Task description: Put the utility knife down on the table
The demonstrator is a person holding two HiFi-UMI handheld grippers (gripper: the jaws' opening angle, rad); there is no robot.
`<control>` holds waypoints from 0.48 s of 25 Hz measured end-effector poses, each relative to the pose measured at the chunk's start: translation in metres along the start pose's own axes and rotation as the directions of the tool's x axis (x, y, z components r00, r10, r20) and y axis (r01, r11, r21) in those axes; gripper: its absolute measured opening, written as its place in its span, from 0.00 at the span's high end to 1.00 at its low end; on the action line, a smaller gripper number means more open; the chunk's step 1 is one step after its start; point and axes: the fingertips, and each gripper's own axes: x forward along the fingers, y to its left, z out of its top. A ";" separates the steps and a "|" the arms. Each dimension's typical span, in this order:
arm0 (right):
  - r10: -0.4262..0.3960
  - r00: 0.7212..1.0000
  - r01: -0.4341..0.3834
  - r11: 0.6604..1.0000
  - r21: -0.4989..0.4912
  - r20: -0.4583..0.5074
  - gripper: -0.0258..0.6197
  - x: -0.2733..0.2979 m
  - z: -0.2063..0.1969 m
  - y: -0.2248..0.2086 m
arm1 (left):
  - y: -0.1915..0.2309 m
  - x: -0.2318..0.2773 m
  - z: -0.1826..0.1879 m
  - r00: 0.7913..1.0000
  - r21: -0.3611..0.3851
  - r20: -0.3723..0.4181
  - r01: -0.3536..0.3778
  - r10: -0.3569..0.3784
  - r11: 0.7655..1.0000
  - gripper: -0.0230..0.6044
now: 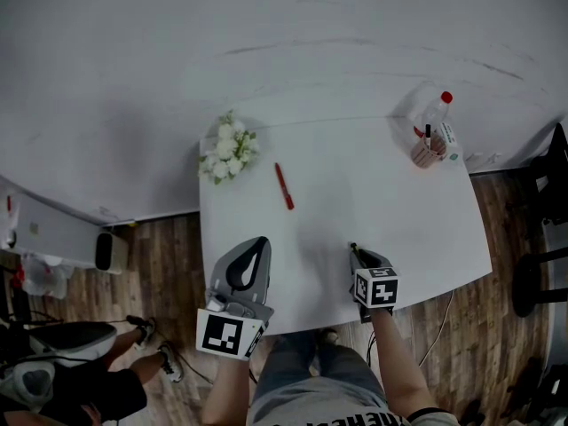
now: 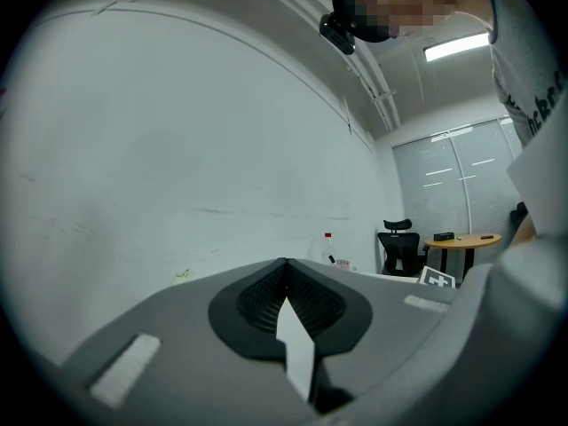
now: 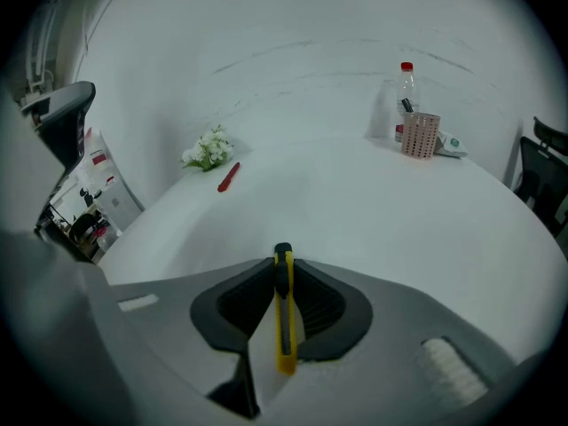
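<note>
While our right tongs [image 3: 282,261] pinch the knife [image 3: 285,322] over the desk [image 3: 382,211] and our left tongs [image 2: 286,267] sit pressed together empty, we judge the setting-down wholly left to do.

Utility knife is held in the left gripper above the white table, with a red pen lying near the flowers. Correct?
No: the right gripper holds the knife, as the right gripper view shows. The rest stands.
</note>
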 end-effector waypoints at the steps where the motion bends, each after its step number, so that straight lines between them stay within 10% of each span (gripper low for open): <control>1: -0.003 1.000 0.003 1.000 -0.005 -0.002 0.86 0.000 -0.001 0.000 | 0.000 0.000 0.000 1.000 0.000 0.000 0.000 0.000 1.000 0.95; 12: -0.012 1.000 0.012 0.999 -0.032 -0.001 0.83 0.000 -0.002 0.000 | -0.006 -0.003 0.002 1.000 0.006 0.007 0.001 -0.001 1.000 0.95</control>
